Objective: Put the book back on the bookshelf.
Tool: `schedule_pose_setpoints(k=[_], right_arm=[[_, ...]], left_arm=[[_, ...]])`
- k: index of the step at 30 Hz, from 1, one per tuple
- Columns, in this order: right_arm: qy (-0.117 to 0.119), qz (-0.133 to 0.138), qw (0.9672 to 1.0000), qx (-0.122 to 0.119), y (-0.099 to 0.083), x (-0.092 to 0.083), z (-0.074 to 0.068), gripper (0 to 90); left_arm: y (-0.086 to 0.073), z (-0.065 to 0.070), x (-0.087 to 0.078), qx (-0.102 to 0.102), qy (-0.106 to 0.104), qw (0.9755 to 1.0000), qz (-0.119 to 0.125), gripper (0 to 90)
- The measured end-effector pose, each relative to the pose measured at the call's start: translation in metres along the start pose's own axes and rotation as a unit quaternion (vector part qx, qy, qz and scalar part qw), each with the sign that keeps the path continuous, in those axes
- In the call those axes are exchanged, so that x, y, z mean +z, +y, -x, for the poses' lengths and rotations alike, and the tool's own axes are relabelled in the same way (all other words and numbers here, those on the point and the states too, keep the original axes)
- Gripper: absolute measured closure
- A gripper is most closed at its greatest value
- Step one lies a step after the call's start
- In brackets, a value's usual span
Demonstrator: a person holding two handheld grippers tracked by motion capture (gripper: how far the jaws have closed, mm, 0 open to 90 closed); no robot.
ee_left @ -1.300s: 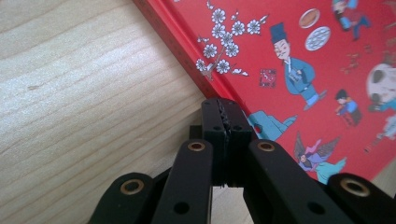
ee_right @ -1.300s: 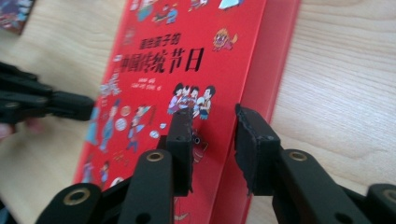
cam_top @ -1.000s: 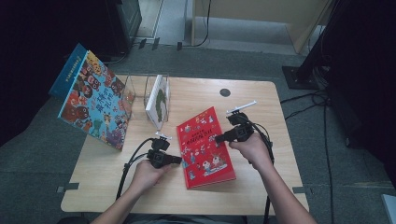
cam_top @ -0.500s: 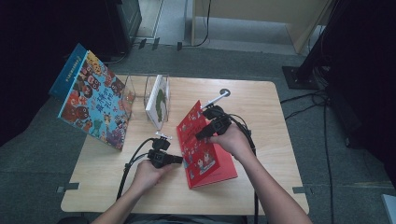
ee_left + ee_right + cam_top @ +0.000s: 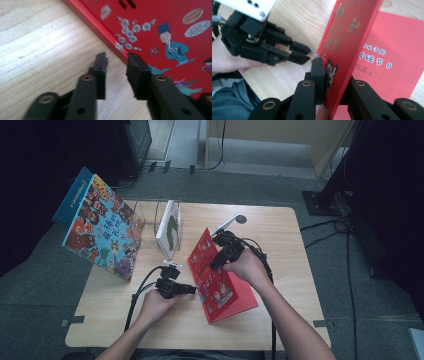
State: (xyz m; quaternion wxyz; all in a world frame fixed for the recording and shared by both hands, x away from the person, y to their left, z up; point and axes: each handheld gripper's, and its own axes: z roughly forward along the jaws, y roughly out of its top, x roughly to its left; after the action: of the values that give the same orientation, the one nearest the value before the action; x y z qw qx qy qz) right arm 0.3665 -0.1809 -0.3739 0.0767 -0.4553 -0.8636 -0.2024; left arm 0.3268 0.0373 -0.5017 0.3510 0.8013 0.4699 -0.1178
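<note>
A red picture book [image 5: 235, 292] lies on the wooden table [image 5: 285, 240], and its front cover [image 5: 202, 254] stands lifted nearly upright. My right gripper [image 5: 214, 265] is shut on that cover's edge; its jaws have just been closing, with the cover [image 5: 344, 37] between the pads [image 5: 318, 67]. The opened red page [image 5: 392, 57] lies flat behind it. My left gripper [image 5: 193, 290] points at the book's left edge. Its jaws have just been opening and stand apart [image 5: 116, 58] with nothing between them, just short of the book's red edge [image 5: 100, 27]. The right gripper view also shows the left gripper [image 5: 302, 53].
A large colourful book [image 5: 100, 235] leans off the table's left side. A clear stand holds a white and green book [image 5: 169, 226] upright at the back. A white pen-like stick [image 5: 223, 225] and a dark round spot [image 5: 240, 219] lie behind the red book. Cables trail from both grippers.
My right gripper moved left and swung the red cover from flat to nearly upright. The left hand stayed in place while its jaws opened.
</note>
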Motion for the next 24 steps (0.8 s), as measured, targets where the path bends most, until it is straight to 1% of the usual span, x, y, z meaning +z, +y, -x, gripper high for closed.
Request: schedule_pose_setpoints(k=[4, 6, 7, 8, 9, 10, 11, 14, 16, 18, 23, 24], right_arm=[[-0.003, -0.02, 0.9997, 0.011, 0.002, -0.004, -0.001, 87.5], [-0.002, -0.025, 0.9996, 0.014, 0.002, -0.005, 0.001, 88.8], [0.0, -0.025, 0.9996, 0.012, 0.002, -0.006, 0.002, 88.7], [0.003, -0.024, 0.9997, 0.01, 0.001, -0.007, 0.004, 88.7], [0.005, -0.024, 0.9996, 0.01, 0.001, -0.008, 0.005, 88.7], [0.008, -0.023, 0.9996, 0.01, 0.001, -0.009, 0.005, 88.7], [0.01, -0.022, 0.9996, 0.011, 0.001, -0.01, 0.006, 88.7], [0.014, -0.02, 0.9997, 0.007, 0.003, -0.015, 0.006, 88.7], [0.017, -0.016, 0.9997, 0.006, 0.005, -0.021, 0.006, 88.7], [0.02, -0.01, 0.9997, 0.003, 0.006, -0.028, 0.006, 88.7], [0.028, 0.003, 0.9996, 0.005, 0.007, -0.043, 0.008, 88.6], [0.028, 0.004, 0.9996, 0.004, 0.007, -0.045, 0.008, 88.6]], left_arm=[[0.0, 0.0, -0.003, 0.008, 0.003, 0.9999, 0.01, 56.3], [0.001, -0.001, -0.005, 0.011, -0.002, 0.9999, 0.013, 56.0], [0.001, -0.001, -0.006, 0.014, 0.0, 0.9998, 0.016, 55.2], [0.001, -0.001, -0.007, 0.015, 0.001, 0.9997, 0.02, 53.8], [0.002, -0.001, -0.009, 0.013, -0.004, 0.9996, 0.024, 52.5], [0.003, -0.001, -0.01, 0.014, -0.004, 0.9995, 0.027, 50.9], [0.004, -0.001, -0.011, 0.019, -0.003, 0.9994, 0.029, 49.1], [0.006, 0.001, -0.013, 0.021, -0.007, 0.9992, 0.034, 46.3], [0.007, 0.002, -0.014, 0.027, -0.009, 0.9989, 0.037, 45.5], [0.008, 0.004, -0.015, 0.028, -0.01, 0.9987, 0.04, 43.6], [0.013, 0.006, -0.016, 0.023, -0.025, 0.9981, 0.052, 39.7], [0.014, 0.006, -0.017, 0.025, -0.025, 0.9978, 0.055, 39.2]])
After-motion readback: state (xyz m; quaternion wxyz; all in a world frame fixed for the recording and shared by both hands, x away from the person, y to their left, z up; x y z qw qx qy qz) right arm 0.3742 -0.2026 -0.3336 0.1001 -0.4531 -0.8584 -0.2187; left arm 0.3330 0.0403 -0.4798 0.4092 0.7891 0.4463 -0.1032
